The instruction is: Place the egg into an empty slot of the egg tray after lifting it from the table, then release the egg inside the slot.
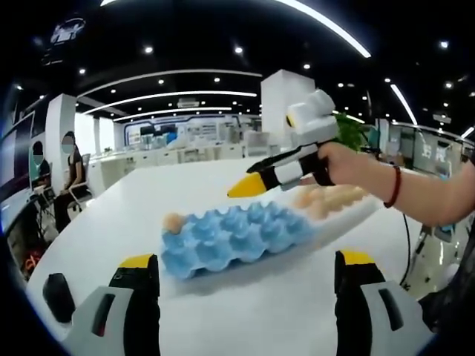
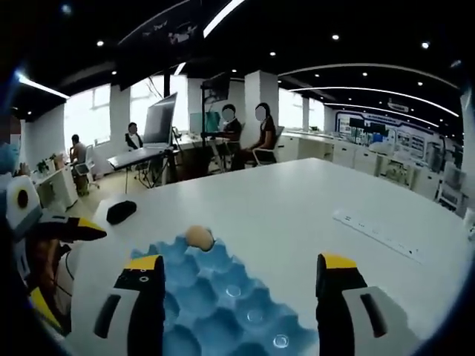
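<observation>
Both grippers stand wide open and hold nothing. The left gripper (image 1: pixel 249 271) faces the blue tray (image 1: pixel 237 237) on the white table (image 1: pixel 148 200); one egg (image 1: pixel 173 221) sits in a corner slot. More eggs (image 1: pixel 330 199) lie beyond the tray, under the right gripper (image 2: pixel 236 271), which hovers over the tray

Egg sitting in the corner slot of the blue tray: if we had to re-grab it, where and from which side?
Grip the egg across its exposed upper half, coming from above. It sits in a corner cup of the blue egg tray, so the lower part is walled in; only the rounded top shows. The right gripper hovers open over the tray, probably best placed. Close gently: curved, fragile shell.
</observation>
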Motion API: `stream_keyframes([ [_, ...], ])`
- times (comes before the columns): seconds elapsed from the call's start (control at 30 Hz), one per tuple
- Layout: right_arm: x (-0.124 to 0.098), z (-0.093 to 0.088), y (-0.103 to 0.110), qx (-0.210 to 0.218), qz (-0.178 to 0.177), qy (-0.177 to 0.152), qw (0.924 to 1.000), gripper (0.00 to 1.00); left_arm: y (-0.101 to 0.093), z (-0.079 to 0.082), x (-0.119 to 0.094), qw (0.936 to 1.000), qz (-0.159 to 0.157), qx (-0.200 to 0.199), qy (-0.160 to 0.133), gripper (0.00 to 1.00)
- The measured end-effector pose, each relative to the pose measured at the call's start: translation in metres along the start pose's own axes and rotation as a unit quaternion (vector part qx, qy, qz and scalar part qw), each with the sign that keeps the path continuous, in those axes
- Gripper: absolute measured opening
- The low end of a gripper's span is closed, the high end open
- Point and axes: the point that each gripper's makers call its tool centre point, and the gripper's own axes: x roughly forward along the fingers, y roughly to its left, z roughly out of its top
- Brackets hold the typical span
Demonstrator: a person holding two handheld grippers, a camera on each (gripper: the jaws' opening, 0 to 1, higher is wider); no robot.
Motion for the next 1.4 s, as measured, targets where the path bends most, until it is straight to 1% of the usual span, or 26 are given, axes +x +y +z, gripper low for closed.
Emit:
stream_keyframes([
  [0.13, -0.007, -0.003, -0.007, 0.003, -0.014, 0.003, 0.9999, 0.86, -0.001, -0.001, 0.001, 1.0000, 0.001, 0.002, 0.002, 1.00],
  [0.17, -0.008, -0.005, -0.010, 0.016, -0.017, 0.007, 0.9997, 0.85, -0.001, -0.001, 0.001, 1.0000, 0.001, 0.002, 0.002, 1.00],
  [0.27, -0.010, -0.011, -0.014, 0.023, -0.020, 0.012, 0.9995, 0.84, 0.000, -0.002, 0.002, 1.0000, 0.003, 0.002, 0.005, 1.00],
  [0.4, -0.014, -0.014, -0.023, 0.023, -0.033, 0.016, 0.9991, 0.83, -0.002, -0.001, 0.002, 1.0000, 0.000, -0.001, 0.001, 1.00],
  [0.6, -0.023, -0.016, -0.030, 0.025, -0.048, 0.012, 0.9985, 0.83, 0.000, 0.003, 0.003, 1.0000, 0.007, -0.002, -0.005, 1.00],
  [0.8, -0.028, -0.016, -0.039, 0.026, -0.058, 0.012, 0.9979, 0.84, 0.001, 0.001, 0.003, 0.9999, 0.010, 0.001, -0.002, 1.00],
  [0.93, -0.036, -0.019, -0.041, 0.030, -0.063, 0.010, 0.9975, 0.83, 0.001, 0.000, 0.003, 0.9999, 0.011, 0.001, 0.000, 1.00],
  [1.0, -0.037, -0.020, -0.045, 0.029, -0.065, 0.012, 0.9974, 0.83, -0.001, 0.001, 0.003, 1.0000, 0.006, -0.003, -0.002, 0.99],
  [1.1, -0.041, -0.024, -0.047, 0.026, -0.069, 0.017, 0.9971, 0.83, -0.003, 0.007, 0.002, 0.9998, -0.001, -0.010, -0.016, 1.00],
  [1.23, -0.045, -0.031, -0.052, 0.028, -0.074, 0.025, 0.9966, 0.83, -0.008, 0.010, 0.003, 0.9997, -0.009, -0.006, -0.020, 0.99],
  [1.4, -0.052, -0.034, -0.055, 0.035, -0.074, 0.024, 0.9964, 0.83, -0.011, 0.009, 0.004, 0.9998, -0.011, -0.001, -0.015, 0.99],
])
